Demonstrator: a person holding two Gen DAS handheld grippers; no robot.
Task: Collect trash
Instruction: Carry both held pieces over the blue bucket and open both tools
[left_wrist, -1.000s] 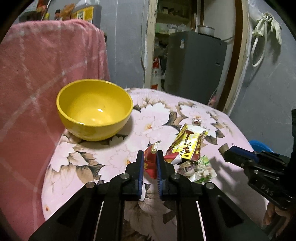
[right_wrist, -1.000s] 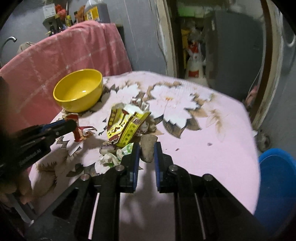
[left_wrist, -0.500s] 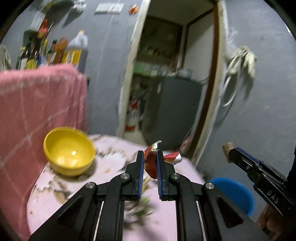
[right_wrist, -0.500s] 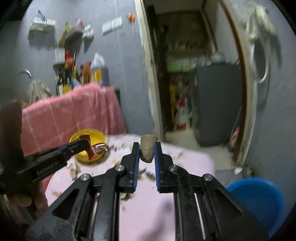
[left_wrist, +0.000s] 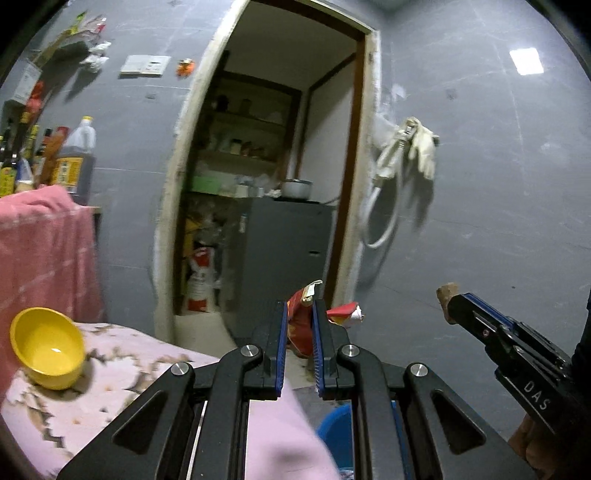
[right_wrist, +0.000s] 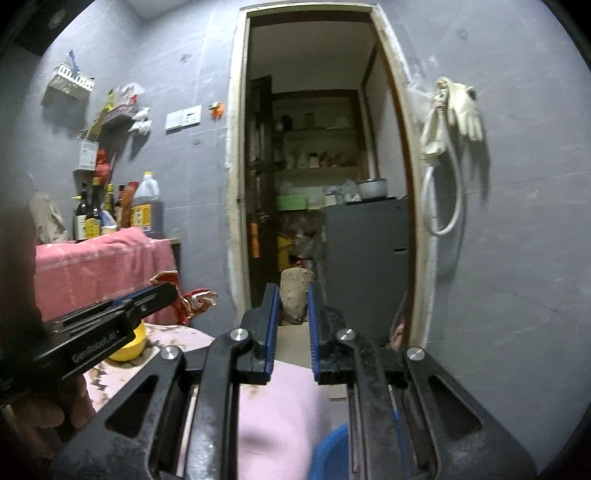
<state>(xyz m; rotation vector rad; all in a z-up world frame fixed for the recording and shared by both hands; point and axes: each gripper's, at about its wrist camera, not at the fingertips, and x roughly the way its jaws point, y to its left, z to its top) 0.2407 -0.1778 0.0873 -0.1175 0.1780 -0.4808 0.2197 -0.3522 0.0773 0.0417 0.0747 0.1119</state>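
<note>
My left gripper (left_wrist: 300, 308) is shut on a crumpled red snack wrapper (left_wrist: 301, 325), held up in the air past the table's edge. The same wrapper (right_wrist: 192, 301) shows at the left in the right wrist view, pinched at the tip of the left gripper (right_wrist: 162, 291). My right gripper (right_wrist: 291, 295) is shut on a brown, rough lump of trash (right_wrist: 294, 299). In the left wrist view that lump (left_wrist: 447, 291) sticks out of the right gripper (left_wrist: 452, 301) at the right. A blue bin (left_wrist: 336, 428) lies low, half hidden behind the fingers.
A yellow bowl (left_wrist: 46, 347) stands on the pink floral table (left_wrist: 122, 376) at the left. A pink cloth (right_wrist: 99, 269) hangs behind it, with bottles (right_wrist: 110, 214) on a shelf. An open doorway (right_wrist: 314, 184) and a grey cabinet (right_wrist: 365, 273) face me. A hand (right_wrist: 40, 417) holds the left gripper.
Both grippers have lifted off the table with their trash and tilted up to level, swinging right. The table and bowl dropped low left, and the remaining trash pile left view.
</note>
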